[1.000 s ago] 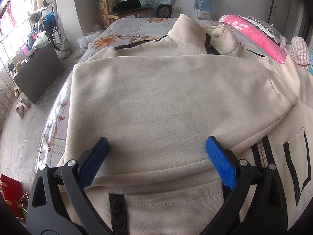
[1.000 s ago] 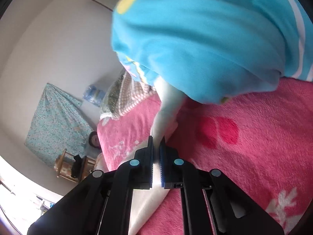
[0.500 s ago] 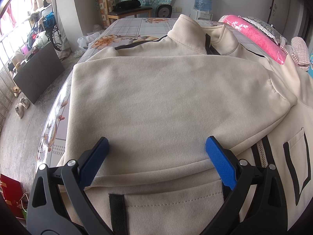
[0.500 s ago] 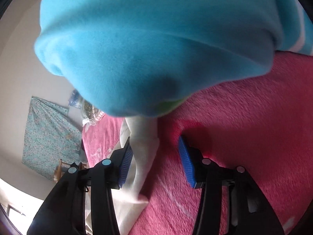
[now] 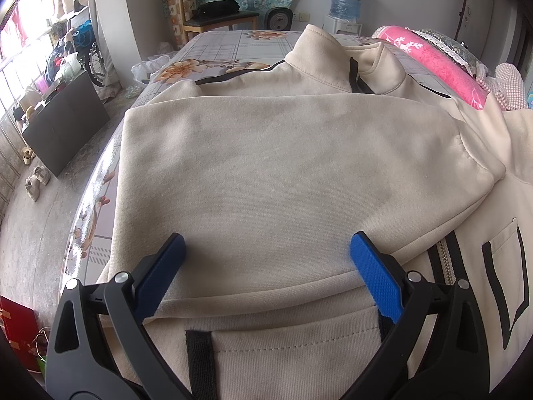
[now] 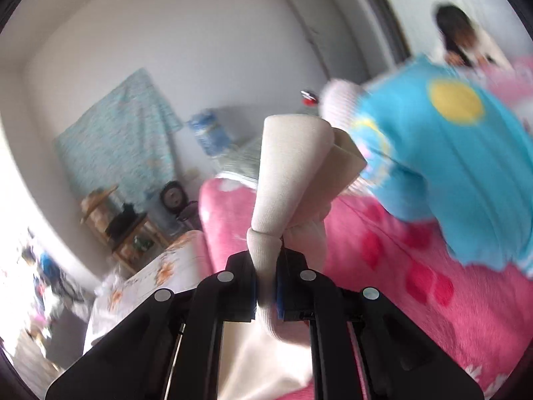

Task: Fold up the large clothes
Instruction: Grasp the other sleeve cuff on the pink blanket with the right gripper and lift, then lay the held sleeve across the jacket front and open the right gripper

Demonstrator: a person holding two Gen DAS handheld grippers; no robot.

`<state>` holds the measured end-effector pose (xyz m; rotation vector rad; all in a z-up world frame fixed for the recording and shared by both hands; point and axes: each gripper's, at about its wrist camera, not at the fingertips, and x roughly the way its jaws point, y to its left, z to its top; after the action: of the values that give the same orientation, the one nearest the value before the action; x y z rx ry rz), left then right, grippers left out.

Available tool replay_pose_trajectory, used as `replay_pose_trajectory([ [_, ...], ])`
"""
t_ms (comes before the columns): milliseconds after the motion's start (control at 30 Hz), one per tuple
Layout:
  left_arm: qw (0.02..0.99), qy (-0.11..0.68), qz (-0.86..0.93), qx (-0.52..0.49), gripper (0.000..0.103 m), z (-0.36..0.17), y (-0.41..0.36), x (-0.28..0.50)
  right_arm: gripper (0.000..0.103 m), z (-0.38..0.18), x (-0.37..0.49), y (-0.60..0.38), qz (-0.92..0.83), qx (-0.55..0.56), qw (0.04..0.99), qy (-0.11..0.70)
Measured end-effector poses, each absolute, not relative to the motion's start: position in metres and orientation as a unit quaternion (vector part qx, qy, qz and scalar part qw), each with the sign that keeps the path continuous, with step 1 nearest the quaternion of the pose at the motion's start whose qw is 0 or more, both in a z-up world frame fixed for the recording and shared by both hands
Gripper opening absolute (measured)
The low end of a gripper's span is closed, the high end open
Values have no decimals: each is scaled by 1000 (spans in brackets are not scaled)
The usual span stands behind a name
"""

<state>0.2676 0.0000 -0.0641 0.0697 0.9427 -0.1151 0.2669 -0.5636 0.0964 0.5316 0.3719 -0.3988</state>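
A cream zip jacket [image 5: 286, 166] with black trim lies spread on the bed, one sleeve folded across its chest. My left gripper [image 5: 268, 241] hovers open over the jacket's lower front, and its blue pads [image 5: 376, 276] straddle the folded sleeve's edge without pinching it. In the right wrist view my right gripper [image 6: 266, 266] is closing on the jacket's other sleeve [image 6: 286, 166]. Its pads press the cream cuff, which stands up bunched above the jaws, lifted over the pink blanket [image 6: 399, 266].
The floral bed sheet [image 5: 233, 46] ends at the bed's left edge with bare floor beyond. A pink bolster [image 5: 433, 60], a wooden chair [image 5: 213, 16] and a water jug [image 5: 346, 0] stand at the back. A blue blanket [image 6: 449, 153] and a person [image 6: 456, 36] are at the right.
My right gripper opened, shut again on the cream sleeve and rose with it away from the blue blanket, rolling as it went. The left gripper has not moved.
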Motion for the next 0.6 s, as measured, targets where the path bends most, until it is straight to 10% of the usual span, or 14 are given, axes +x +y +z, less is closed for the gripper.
replay_pose_trajectory([
  [600, 889, 448, -79, -44, 96, -46, 28, 264, 9, 175, 284, -335, 63, 121, 974, 180],
])
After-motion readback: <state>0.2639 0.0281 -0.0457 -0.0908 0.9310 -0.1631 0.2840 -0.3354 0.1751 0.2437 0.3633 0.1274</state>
